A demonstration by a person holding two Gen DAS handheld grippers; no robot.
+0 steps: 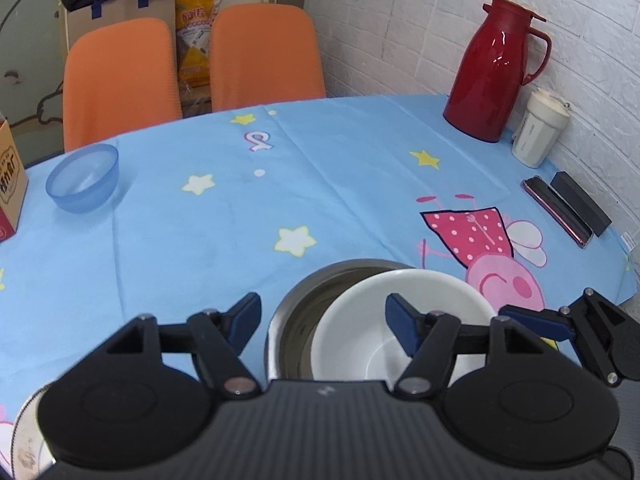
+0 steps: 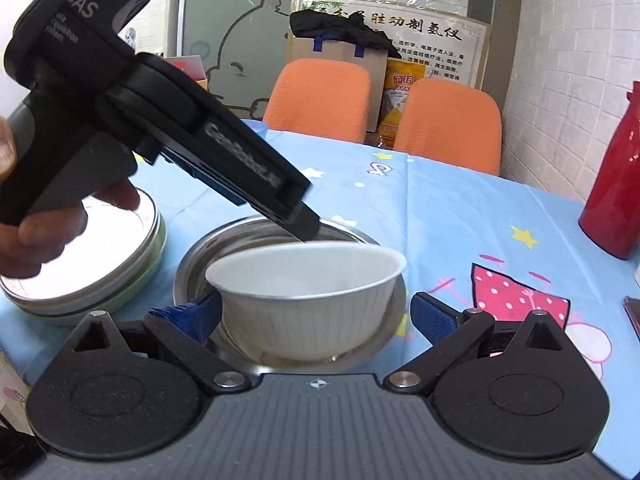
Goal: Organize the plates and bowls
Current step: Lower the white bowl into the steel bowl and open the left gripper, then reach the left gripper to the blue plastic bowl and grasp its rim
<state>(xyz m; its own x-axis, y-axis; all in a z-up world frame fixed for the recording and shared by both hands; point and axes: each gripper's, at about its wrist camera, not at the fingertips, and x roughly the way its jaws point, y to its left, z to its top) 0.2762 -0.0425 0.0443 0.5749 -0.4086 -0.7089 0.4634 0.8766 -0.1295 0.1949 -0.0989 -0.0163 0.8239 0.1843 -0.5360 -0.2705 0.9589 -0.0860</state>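
While wide apart, right tongs (image 2: pixel 316 316) around white bowl (image 2: pixel 306 300).

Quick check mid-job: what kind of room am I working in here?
Probably a break or dining corner in an office or clinic: a table with a cartoon tablecloth, two orange chairs, a red thermos jug, and Chinese posters on the wall.

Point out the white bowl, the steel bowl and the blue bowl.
white bowl (image 2: pixel 304 312): right wrist view, ribbed outer wall.
steel bowl (image 1: pixel 298 320): left wrist view, bare inner wall.
blue bowl (image 1: pixel 82 194): left wrist view, outer wall.
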